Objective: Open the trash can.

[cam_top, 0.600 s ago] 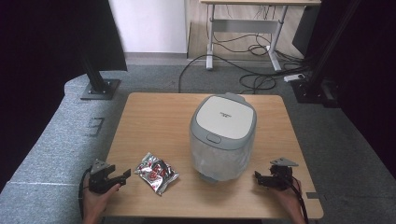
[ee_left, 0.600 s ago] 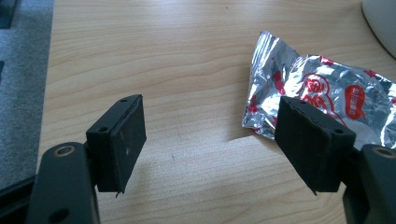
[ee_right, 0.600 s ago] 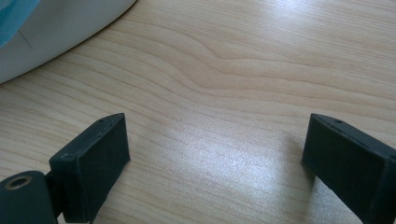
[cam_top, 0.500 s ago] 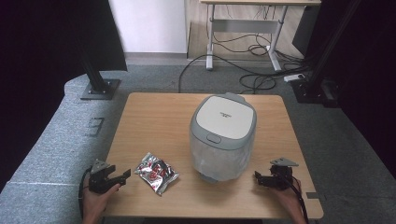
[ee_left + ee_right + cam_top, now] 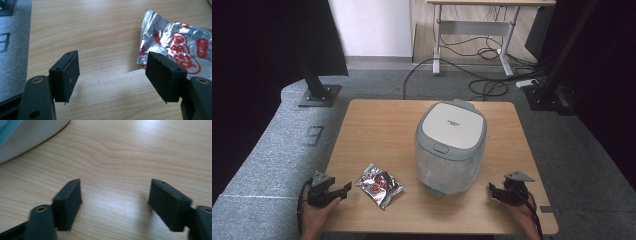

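A white and grey lidded bin [image 5: 450, 145] stands at the middle of the wooden table [image 5: 382, 130], its lid down. A crinkled silver packet with red print [image 5: 379, 184] lies near the front edge, left of the bin. My left gripper [image 5: 345, 189] rests at the front left corner, jaws open with only bare wood between them. The packet [image 5: 175, 47] lies just beyond its right jaw. My right gripper [image 5: 493, 190] sits at the front right, open and holding nothing, with the bin's base [image 5: 27, 135] off to its upper left.
Grey carpet [image 5: 277, 150] surrounds the table. Black stand bases [image 5: 317, 95] sit at the far left and far right. A desk frame [image 5: 472, 35] with loose cables stands behind the table.
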The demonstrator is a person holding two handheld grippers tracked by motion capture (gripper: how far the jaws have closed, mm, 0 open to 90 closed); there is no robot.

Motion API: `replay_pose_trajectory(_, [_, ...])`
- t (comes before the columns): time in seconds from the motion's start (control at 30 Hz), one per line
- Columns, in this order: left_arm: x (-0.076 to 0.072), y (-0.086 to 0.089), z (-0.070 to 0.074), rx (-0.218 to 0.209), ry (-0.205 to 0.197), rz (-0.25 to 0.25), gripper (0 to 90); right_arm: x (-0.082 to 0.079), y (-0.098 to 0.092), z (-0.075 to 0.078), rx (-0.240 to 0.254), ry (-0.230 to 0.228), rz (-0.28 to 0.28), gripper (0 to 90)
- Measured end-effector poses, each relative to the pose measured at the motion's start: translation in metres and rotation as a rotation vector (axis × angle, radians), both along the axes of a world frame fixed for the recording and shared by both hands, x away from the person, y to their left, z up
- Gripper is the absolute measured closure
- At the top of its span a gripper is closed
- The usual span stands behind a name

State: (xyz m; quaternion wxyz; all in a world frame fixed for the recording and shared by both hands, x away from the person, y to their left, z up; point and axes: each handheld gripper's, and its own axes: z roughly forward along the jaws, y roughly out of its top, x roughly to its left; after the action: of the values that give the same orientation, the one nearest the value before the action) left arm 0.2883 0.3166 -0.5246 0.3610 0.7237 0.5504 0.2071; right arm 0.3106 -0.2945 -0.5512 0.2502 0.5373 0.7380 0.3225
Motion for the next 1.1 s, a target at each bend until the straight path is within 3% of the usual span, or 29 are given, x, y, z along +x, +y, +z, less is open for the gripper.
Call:
replay_pose_trajectory(0.1, [0.001, -0.001, 0.0, 0.0, 0.0, -0.003, 28.1, -0.002, -0.001, 0.003, -0.009, -0.02, -0.007, 32.4])
replay_pose_trajectory(0.13, [0.001, -0.001, 0.0, 0.0, 0.0, -0.007, 28.2, -0.004, -0.002, 0.006, 0.008, -0.032, -0.011, 38.1])
replay_pose_trajectory(0.27, [0.001, -0.003, -0.001, 0.003, 0.004, -0.011, 28.1, -0.008, -0.002, 0.012, 0.017, -0.057, -0.007, 43.2])
replay_pose_trajectory(0.3, [0.001, -0.003, -0.001, 0.004, 0.005, -0.012, 28.1, -0.011, -0.003, 0.017, 0.031, -0.078, 0.004, 48.9])
replay_pose_trajectory(0.47, [0.002, -0.006, -0.002, 0.018, 0.012, -0.02, 27.4, -0.015, -0.006, 0.022, 0.054, -0.109, 0.041, 56.0])
replay_pose_trajectory(0.53, [0.003, -0.007, -0.002, 0.019, 0.011, -0.02, 27.4, -0.015, -0.008, 0.025, 0.075, -0.107, 0.056, 67.1])
replay_pose_trajectory(0.73, [0.003, -0.007, -0.002, 0.025, 0.015, -0.028, 27.5, -0.019, -0.009, 0.041, 0.113, -0.153, 0.12, 82.5])
replay_pose_trajectory(0.9, [0.004, -0.008, -0.003, 0.03, 0.019, -0.034, 27.7, -0.021, -0.007, 0.052, 0.156, -0.161, 0.165, 86.2])
replay_pose_trajectory(1.1, [0.004, -0.011, -0.004, 0.039, 0.023, -0.047, 27.7, -0.023, -0.006, 0.059, 0.175, -0.171, 0.159, 89.6])
